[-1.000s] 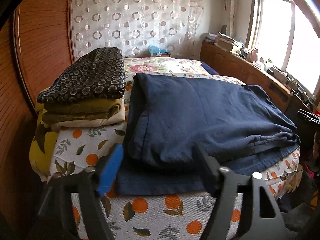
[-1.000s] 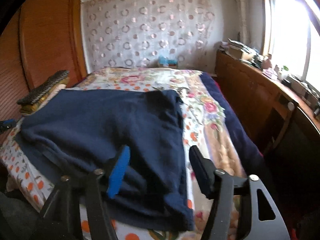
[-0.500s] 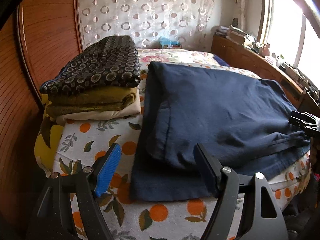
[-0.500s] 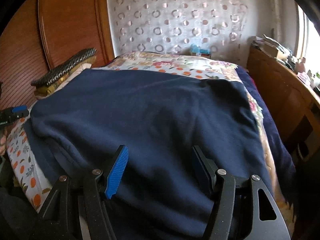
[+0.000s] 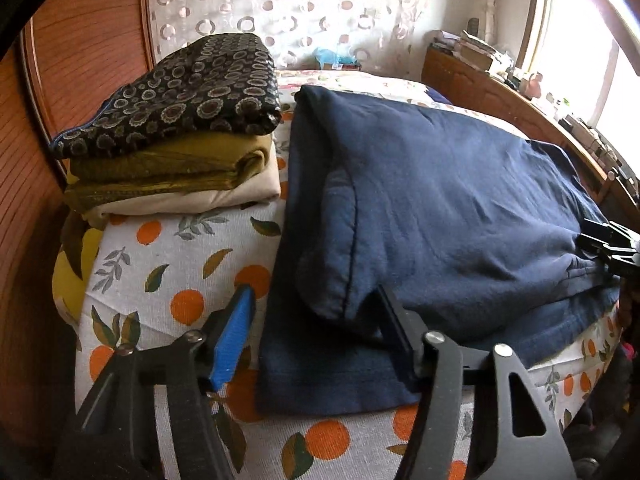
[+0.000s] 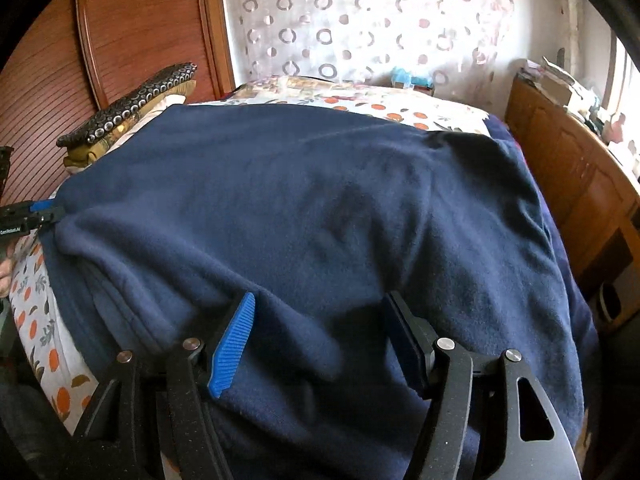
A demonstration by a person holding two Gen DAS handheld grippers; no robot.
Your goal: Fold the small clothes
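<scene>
Both grippers have come lower and closer to the garment since the earlier frames; the right one, which a second ago looked across the bed's right side, now sits low over the cloth's near edge.

The left gripper (image 5: 314, 324) has its jaws closing, with the near left corner of the navy garment (image 5: 432, 200) between them: the folded upper layer's corner bulges up between the blue pad (image 5: 234, 336) and the black finger (image 5: 394, 336), and the lower layer lies flat beneath. The pads do not visibly press the cloth yet. Ahead and left of this gripper, a stack of folded clothes (image 5: 172, 136) rests on the orange-print sheet (image 5: 160, 264), just beside the garment's left edge. Far to its right, at the garment's other near corner, the tip of the right gripper shows at the frame edge.

The right gripper (image 6: 318, 330) has its jaws opening and fairly wide, astride a raised ridge of the same navy cloth (image 6: 320, 208); its fingers rest against the fabric on both sides, but I cannot tell whether the pads squeeze it. The garment spreads ahead of this gripper, filling most of the view, with its hem bands running to the left toward the left gripper's tip (image 6: 32, 216). Beyond the cloth lie the sheet (image 6: 400, 110), a curtain (image 6: 360, 24) and, to the right, a wooden cabinet (image 6: 568, 168).
</scene>
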